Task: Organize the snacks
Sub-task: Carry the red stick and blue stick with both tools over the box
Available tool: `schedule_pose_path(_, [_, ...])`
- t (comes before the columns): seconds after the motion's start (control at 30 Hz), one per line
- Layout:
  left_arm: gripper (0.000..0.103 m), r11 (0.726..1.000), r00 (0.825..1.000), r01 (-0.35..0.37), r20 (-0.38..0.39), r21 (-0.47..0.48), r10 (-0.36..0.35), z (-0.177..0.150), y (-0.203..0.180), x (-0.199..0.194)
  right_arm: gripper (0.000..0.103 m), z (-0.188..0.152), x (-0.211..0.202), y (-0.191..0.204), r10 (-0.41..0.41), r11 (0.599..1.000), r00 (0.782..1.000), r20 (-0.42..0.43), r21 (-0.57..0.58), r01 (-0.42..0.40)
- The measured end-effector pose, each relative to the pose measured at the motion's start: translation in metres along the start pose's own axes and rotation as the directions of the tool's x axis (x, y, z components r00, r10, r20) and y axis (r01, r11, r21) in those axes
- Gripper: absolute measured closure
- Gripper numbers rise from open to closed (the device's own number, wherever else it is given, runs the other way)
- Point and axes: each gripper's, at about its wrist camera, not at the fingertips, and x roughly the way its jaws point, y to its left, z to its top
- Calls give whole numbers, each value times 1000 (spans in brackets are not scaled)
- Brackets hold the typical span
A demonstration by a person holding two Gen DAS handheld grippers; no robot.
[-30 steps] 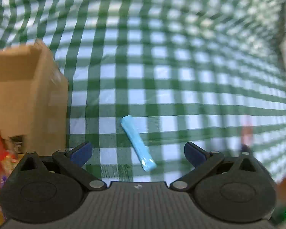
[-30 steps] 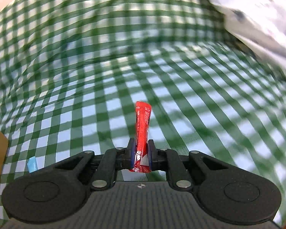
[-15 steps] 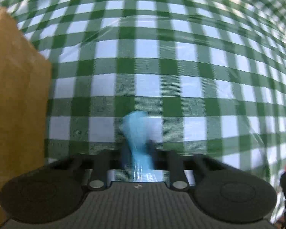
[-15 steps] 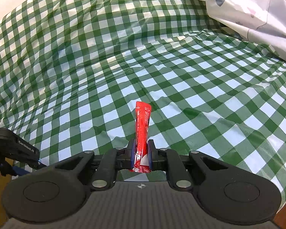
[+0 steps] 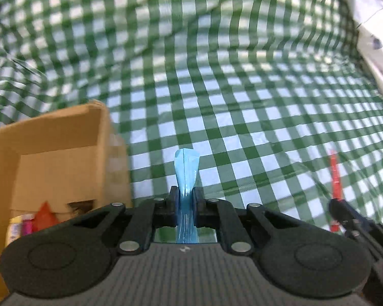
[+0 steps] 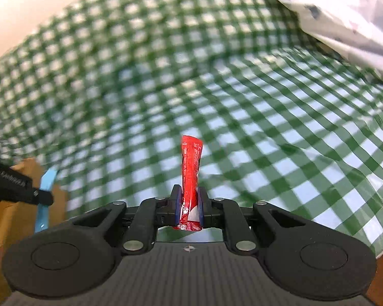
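My left gripper [image 5: 186,197] is shut on a light blue snack stick [image 5: 186,170] and holds it upright above the green checked tablecloth [image 5: 242,102]. An open cardboard box [image 5: 56,158] stands just to its left, with several snack packets [image 5: 38,219] in its bottom. My right gripper [image 6: 187,199] is shut on a red snack stick [image 6: 190,163], held upright above the cloth. The left view shows the red stick [image 5: 335,178] at the right edge. The right view shows the blue stick [image 6: 45,196] and the box [image 6: 2,216] at the far left.
A white patterned cloth [image 6: 344,12] lies at the back right, and it also shows in the left wrist view [image 5: 375,38]. The checked cloth is wrinkled toward the back. A pale wall [image 6: 38,5] rises behind the table.
My left gripper closed on the blue stick and lifted it off the cloth, and the box interior came into view. My right gripper kept hold of the red stick and moved nearer the box.
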Motion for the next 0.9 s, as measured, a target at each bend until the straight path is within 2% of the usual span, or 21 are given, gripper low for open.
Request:
schedule_pose_path(0.27, [92, 1000, 998, -20, 59, -8, 20, -57, 62, -97, 89, -27, -91, 82, 170, 974, 985, -32, -146, -173])
schedule_pose_path(0.3, [92, 1000, 998, -28, 61, -13, 29, -61, 73, -105, 89, -32, -101, 93, 190, 967, 981, -43, -162, -194])
schedule_pose_path(0.57, [92, 989, 986, -134, 94, -57, 139, -154, 159, -174, 89, -81, -163, 175, 323, 894, 937, -134, -281, -349])
schedule_pose_path(0.7, [92, 979, 979, -166, 101, -118, 178, -203, 190, -201, 89, -102, -189, 204, 358, 844, 921, -153, -368, -390])
schedule_pose_path(0.83, [92, 973, 976, -162, 120, -162, 183, -239, 205, -221, 89, -119, -211, 222, 359, 807, 920, -156, -442, -391])
schedule_pose_path(0.9, [92, 973, 979, -143, 120, -181, 166, -246, 210, -225, 89, -123, -219, 224, 356, 801, 922, -152, -459, -385])
